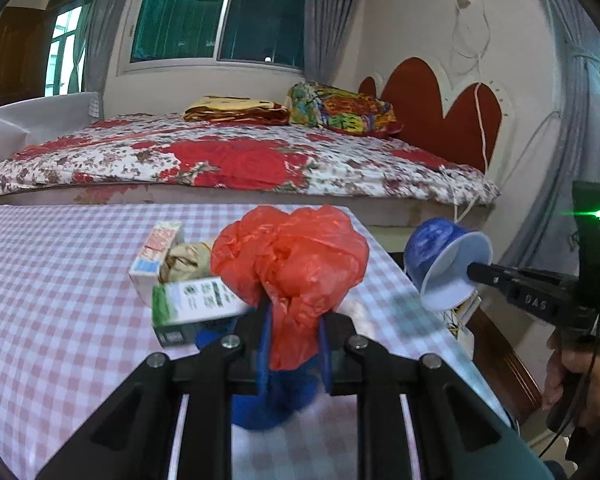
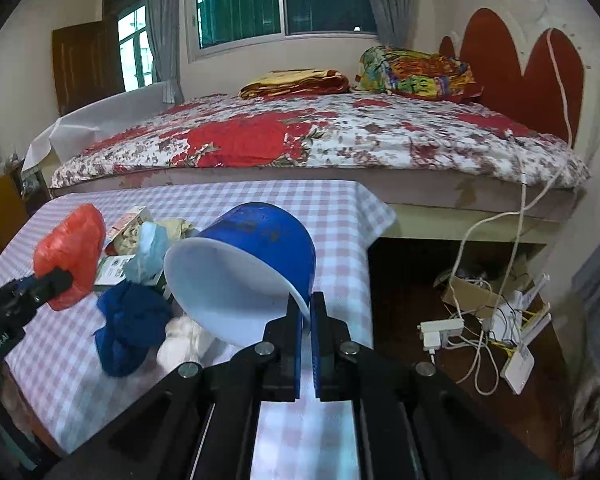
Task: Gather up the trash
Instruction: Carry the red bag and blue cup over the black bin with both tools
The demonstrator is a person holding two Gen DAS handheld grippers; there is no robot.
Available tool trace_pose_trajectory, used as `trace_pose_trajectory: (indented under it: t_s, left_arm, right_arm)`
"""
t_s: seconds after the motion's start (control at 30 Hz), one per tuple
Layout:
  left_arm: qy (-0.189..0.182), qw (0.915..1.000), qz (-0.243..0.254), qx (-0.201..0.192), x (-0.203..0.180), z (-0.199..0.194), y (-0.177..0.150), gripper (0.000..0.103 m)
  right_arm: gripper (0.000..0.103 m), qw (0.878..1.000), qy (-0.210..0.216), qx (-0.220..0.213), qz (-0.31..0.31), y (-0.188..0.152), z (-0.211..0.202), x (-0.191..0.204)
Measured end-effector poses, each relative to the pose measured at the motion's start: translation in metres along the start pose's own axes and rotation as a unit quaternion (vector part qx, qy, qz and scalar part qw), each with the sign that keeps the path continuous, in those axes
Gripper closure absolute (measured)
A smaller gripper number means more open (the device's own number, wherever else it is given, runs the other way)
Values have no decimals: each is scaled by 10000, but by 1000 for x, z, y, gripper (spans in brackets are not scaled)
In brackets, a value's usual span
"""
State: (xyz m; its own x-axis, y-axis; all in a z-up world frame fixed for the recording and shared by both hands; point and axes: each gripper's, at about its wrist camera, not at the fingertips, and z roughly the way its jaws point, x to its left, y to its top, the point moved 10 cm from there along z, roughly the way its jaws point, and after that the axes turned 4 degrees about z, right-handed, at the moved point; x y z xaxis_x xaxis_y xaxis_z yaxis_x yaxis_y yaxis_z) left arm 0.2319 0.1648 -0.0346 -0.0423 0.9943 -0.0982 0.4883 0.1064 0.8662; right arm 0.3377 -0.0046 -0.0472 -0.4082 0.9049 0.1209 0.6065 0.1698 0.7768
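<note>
Two claws clamped: left [image 1: 294, 320] one red bag [image 1: 296, 264], right [image 2: 306, 312] one bowl [image 2: 244, 272].

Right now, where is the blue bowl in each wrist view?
Left wrist: blue bowl at right, off the table edge, rim pinched by the right hand-held gripper.
Right wrist: blue bowl centre, above the jaws.
Shared landmark: red plastic bag.

Bare checked tablecloth [image 1: 52, 280] left of the carton-and-rag heap [image 1: 180, 280]; open floor [image 2: 404, 280] beyond the right edge.
</note>
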Motion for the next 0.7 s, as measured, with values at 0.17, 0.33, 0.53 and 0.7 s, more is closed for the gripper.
trace_pose_trajectory:
  t_s: [0.17, 0.33, 0.53, 0.7]
  left_arm:
    - [-233, 9997, 21, 102, -29, -18, -12, 82]
    - [-477, 9985, 167, 193, -64, -31, -23, 82]
    - [-806, 9953, 409, 346, -110, -35, -36, 82]
    - [-1087, 9909, 657, 443, -149, -35, -45, 82]
  right_arm:
    - [99, 9997, -103, -129, 152, -15, -42, -24]
    - [99, 9990, -205, -164, 362, -35, -79, -51]
    - [99, 9975, -390, -114, 578, -71, -115, -83]
    - [99, 9946, -602, -70, 841, -96, -140, -120]
